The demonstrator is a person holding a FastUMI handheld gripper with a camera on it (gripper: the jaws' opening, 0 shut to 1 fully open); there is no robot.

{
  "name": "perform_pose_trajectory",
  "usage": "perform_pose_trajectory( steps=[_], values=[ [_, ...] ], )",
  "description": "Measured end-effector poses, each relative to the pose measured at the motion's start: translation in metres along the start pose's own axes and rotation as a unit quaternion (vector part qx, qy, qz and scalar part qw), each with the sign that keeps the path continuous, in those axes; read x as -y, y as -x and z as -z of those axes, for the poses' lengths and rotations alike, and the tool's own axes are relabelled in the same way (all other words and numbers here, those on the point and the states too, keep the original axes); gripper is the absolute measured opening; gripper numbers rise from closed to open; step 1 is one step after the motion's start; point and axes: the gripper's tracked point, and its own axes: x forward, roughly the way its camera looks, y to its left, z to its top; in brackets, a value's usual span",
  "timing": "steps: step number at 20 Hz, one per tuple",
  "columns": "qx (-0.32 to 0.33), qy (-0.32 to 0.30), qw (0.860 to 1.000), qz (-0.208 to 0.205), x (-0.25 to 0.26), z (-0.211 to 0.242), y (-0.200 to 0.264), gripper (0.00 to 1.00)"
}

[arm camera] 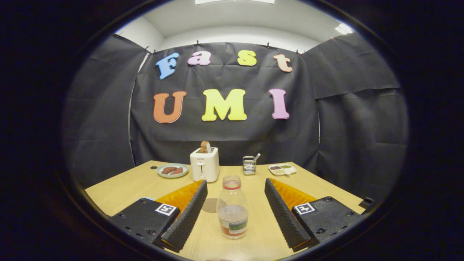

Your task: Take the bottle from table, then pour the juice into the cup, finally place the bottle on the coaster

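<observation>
The gripper (233, 204) is spread wide, its two fingers standing well apart on either side of the bottle (232, 208) and touching nothing. The bottle stands upright on the wooden table (127, 185) between the fingers, clear, partly filled with pale liquid, its cap on. A round brown coaster (210, 205) lies flat just beside the bottle, partly behind the left finger. Beyond them stand a white toaster (204, 164) with bread in its slot, a plate (172, 170) of dark food, a small metal holder (249, 165) and a divided dish (282, 169). Black cloth walls the booth; the dish's contents are too small to tell
</observation>
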Motion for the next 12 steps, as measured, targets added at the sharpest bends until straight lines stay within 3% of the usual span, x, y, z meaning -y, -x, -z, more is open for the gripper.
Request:
perform_pose_trajectory(
  steps=[12],
  values=[
    [-0.018,0.021,1.000,-0.002,-0.005,0.058,-0.032,1.00]
  ],
)
